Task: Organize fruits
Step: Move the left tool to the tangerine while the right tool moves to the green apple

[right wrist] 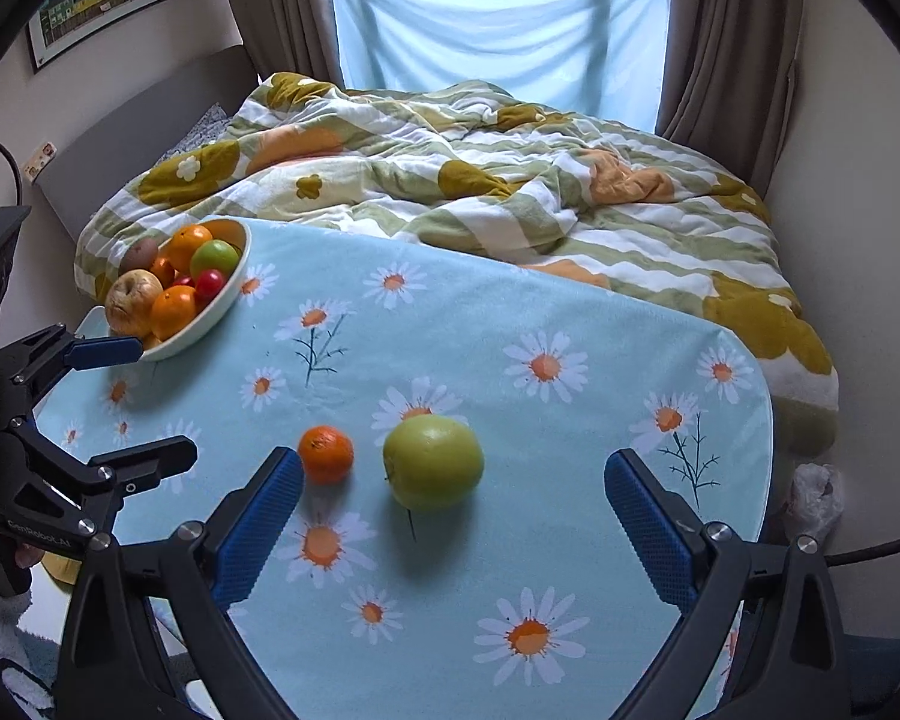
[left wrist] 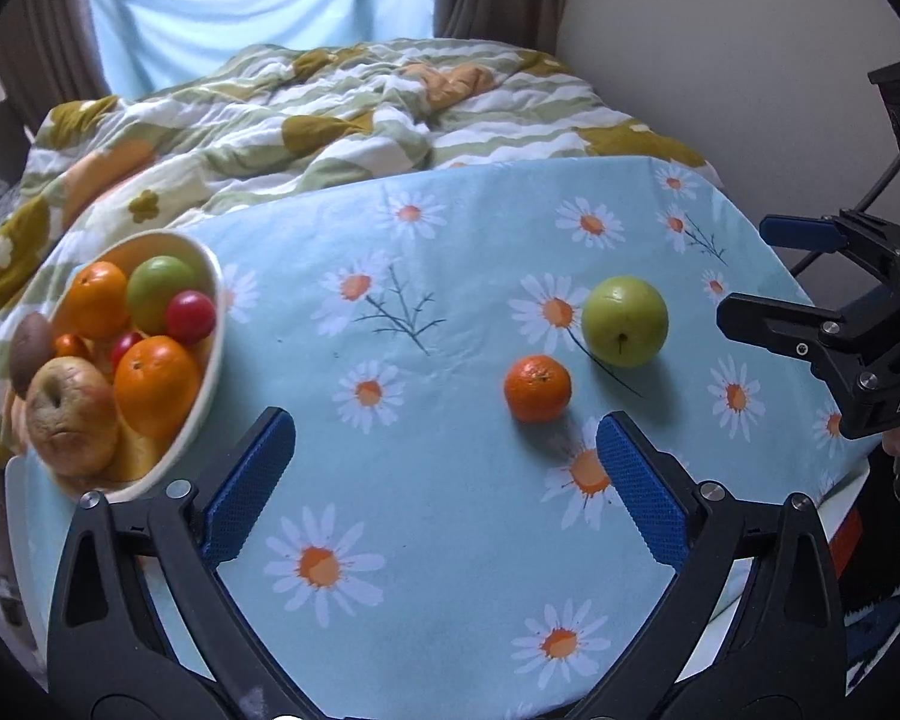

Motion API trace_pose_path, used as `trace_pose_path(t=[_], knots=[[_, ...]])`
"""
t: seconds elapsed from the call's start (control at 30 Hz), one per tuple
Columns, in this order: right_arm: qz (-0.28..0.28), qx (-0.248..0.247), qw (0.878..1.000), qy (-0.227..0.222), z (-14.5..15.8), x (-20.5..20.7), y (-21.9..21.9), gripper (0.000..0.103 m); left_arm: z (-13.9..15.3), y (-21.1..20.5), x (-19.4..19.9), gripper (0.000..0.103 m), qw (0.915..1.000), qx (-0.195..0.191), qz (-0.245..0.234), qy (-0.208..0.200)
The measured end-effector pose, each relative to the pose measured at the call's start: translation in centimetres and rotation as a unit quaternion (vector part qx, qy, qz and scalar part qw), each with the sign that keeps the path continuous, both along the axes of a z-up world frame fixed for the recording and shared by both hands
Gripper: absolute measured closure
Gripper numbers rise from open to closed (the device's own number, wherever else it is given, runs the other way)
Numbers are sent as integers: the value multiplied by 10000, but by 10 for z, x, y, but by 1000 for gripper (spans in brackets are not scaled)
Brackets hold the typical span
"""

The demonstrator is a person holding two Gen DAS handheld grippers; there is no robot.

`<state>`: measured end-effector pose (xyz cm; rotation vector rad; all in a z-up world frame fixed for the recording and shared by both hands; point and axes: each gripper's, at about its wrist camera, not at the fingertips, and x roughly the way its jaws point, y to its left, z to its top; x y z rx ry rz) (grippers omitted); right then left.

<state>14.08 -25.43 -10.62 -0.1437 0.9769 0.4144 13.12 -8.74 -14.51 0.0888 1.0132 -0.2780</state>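
Two fruits lie loose on the desk (right wrist: 570, 540), which is covered by a light blue cloth printed with daisies: a green apple (right wrist: 433, 461) and, just beside it but not touching, a small mandarin (right wrist: 326, 454). The left hand-held gripper (left wrist: 444, 474) hovers above the cloth with its blue-padded fingers spread wide and nothing between them; the mandarin (left wrist: 537, 388) sits just ahead of its right finger, the apple (left wrist: 624, 321) a little farther on. The right hand-held gripper (right wrist: 453, 501) is likewise wide open and holds nothing, and in its own view the apple sits between and just ahead of its fingertips while the mandarin lies close to its left finger. At the far left corner of the desk stands a white bowl (left wrist: 210, 360), already heaped with oranges, a green apple, small red fruits, a wrinkled yellowish apple and a brown fruit. The bowl is well apart from the two loose fruits. Behind the desk a bed (right wrist: 510, 180) carries a rumpled green, white and mustard quilt, with curtains beyond it.
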Motion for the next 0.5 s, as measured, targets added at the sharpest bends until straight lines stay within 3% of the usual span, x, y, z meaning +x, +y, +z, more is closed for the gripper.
trace_pose_path(t=[0.27,0.37,0.5], knots=[[73,32,9999,81,-30,7,-12,3,-42,-36,20,23,9979,187,-592,193],[105,69,9998,158,-39,9,-13,3,-51,-42,24,27,9972,210,-682,224],[144,75,9996,220,-47,8,-11,3,-59,-49,28,39,9962,206,-801,289]])
